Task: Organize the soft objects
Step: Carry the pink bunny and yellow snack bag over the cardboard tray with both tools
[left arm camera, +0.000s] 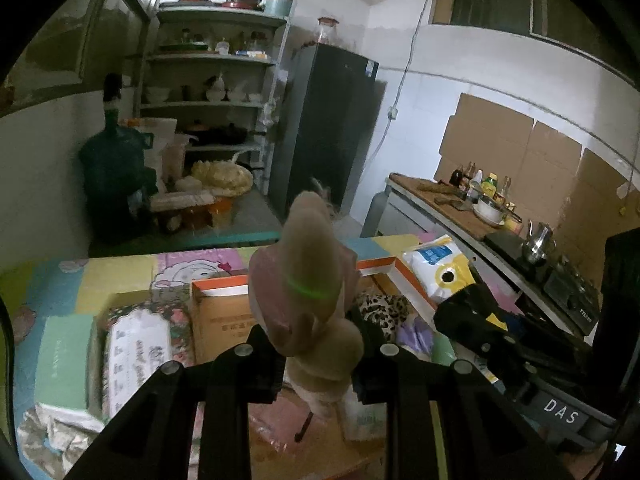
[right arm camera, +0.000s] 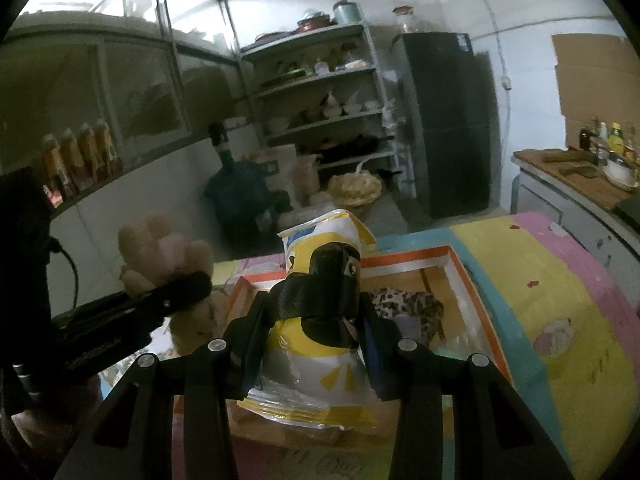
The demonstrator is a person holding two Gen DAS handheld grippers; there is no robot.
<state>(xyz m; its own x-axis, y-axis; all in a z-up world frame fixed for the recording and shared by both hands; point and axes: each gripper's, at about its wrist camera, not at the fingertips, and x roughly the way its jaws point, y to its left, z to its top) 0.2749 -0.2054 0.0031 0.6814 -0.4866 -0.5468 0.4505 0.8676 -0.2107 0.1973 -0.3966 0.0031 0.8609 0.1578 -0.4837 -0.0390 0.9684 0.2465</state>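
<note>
So right up close, the left tool (left arm camera: 316, 344) is clenched on a beige plush toy (left arm camera: 308, 280). It's pinched low on the body, so the rest of it sticks up past the fingertips, and I'd guess that's just the easiest spot to squeeze something this squishy without it slipping out. It hangs in the air, not resting on anything.

The right tool (right arm camera: 320, 320) is grasping a white and yellow plastic pouch (right arm camera: 320, 356) around its middle, with both ends of the bag spilling out above and below the fingers. It's also lifted clear. In the right wrist view the left tool and its plush sit just off to the left, so both hands are carrying side by side.

A bit further out, under both loads, there's an open cardboard box with an orange rim (right arm camera: 476, 292), sitting on a tabletop with a colourful patchwork cover (right arm camera: 560, 300). A leopard-print fabric thing (right arm camera: 404, 300) is already lying inside, so my read is the box is where the soft stuff gets collected and these two are headed there.

Left of the box lies a flat floral-framed package (left arm camera: 138, 344).

Way back: a shelf rack (left arm camera: 212, 80) with bowls, and a dark fridge (left arm camera: 324, 128).
</note>
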